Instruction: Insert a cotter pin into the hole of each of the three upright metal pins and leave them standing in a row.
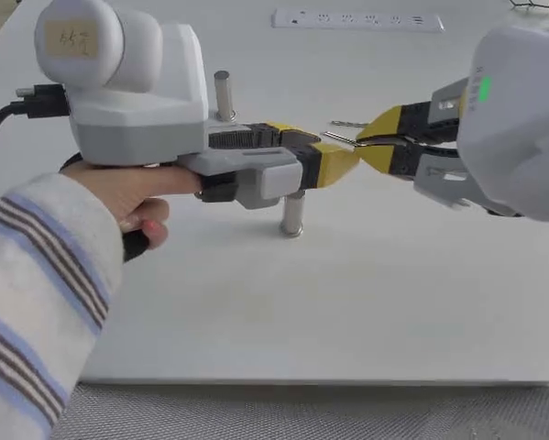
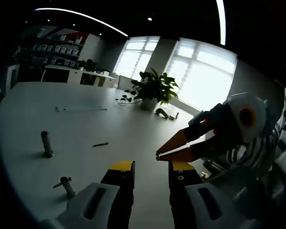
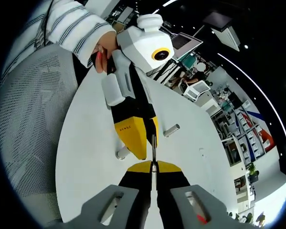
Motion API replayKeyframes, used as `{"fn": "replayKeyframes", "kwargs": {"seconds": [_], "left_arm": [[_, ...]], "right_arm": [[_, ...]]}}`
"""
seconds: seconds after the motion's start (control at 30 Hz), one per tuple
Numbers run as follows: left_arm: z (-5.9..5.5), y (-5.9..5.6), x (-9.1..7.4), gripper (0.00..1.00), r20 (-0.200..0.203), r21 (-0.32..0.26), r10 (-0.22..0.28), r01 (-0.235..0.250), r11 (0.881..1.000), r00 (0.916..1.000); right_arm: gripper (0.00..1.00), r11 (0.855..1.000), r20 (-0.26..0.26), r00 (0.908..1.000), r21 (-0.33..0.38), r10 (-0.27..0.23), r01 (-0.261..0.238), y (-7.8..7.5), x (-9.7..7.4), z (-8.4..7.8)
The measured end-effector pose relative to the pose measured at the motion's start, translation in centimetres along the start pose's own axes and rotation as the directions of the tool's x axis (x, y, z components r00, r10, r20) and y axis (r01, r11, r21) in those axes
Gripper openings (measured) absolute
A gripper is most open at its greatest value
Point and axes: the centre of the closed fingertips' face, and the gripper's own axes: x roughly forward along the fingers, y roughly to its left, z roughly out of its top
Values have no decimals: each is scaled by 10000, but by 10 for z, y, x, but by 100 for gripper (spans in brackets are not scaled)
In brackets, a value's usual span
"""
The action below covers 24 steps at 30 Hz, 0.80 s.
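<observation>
Above the white table [image 1: 256, 312], mid-bench: right gripper [image 1: 359, 144] clenched on a cotter pin [image 1: 338, 138], the pin's free end reaching toward the left gripper [image 1: 338, 148], whose jaws stand apart, gripping nothing. Near metal pin [image 1: 294, 213] stands upright just below the left gripper; far metal pin [image 1: 224, 94] stands behind it. Left gripper view: third metal pin [image 2: 67, 186] with a cotter through its top, and a spare cotter pin [image 2: 100, 144] loose on the table.

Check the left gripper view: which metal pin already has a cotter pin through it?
The nearer metal pin, at lower left: a cotter pin crosses its top. The farther metal pin stands bare.
</observation>
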Motion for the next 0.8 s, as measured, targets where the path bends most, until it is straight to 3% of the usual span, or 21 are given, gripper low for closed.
{"fn": "replayKeyframes", "kwargs": {"seconds": [0.37,0.8], "left_arm": [[3,-4,2,9,-34,-315,-90,89,9995,10000],[3,-11,4,0,-151,-435,-379,372,9984,9992]], "right_arm": [[0,9997,-37,9998,148,-192,193,1,-3,-5],[0,9989,-130,9990,191,-423,426,0,-2,-10]]}}
